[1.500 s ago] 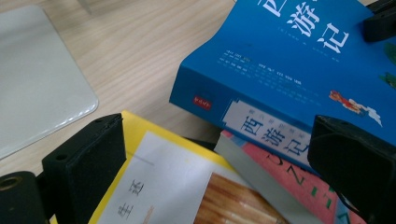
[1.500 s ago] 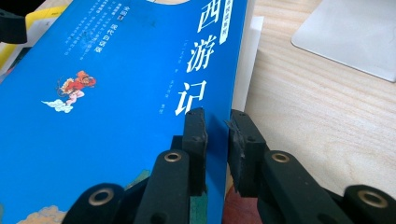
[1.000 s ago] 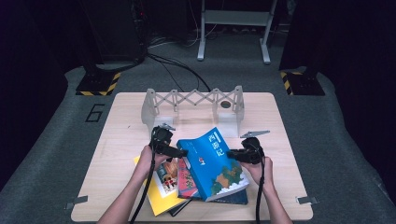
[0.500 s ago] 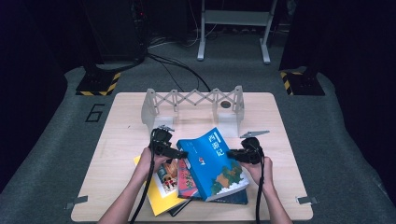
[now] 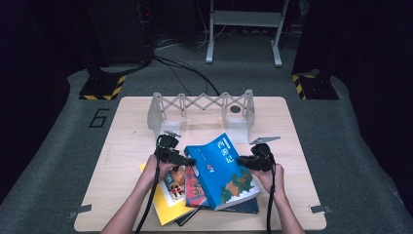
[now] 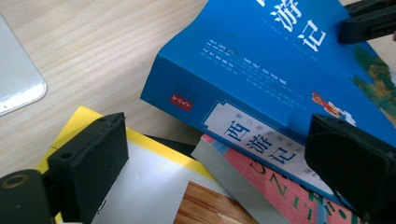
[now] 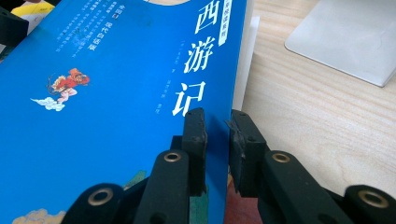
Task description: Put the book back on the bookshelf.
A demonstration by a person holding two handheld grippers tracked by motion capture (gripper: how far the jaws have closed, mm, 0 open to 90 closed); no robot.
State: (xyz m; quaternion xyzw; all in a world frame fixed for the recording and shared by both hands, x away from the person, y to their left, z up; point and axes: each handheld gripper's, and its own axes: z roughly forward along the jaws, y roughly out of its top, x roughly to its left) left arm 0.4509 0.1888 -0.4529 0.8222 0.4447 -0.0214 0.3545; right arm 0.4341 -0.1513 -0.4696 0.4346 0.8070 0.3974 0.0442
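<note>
Where right tool [image 7: 217, 140] pinches blue book [image 7: 116, 93], cover edge

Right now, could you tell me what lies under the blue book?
Under the blue book lie a red book, a yellow book and a dark book at the bottom; their covered parts can't be seen.

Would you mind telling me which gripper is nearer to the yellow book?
Left. The left gripper hovers open over the yellow book; the right gripper clamps the blue book across the pile.

Left gripper [image 6: 219, 172] gapes wide (jaws well apart), right gripper [image 7: 217, 135] pinched nearly closed.
</note>
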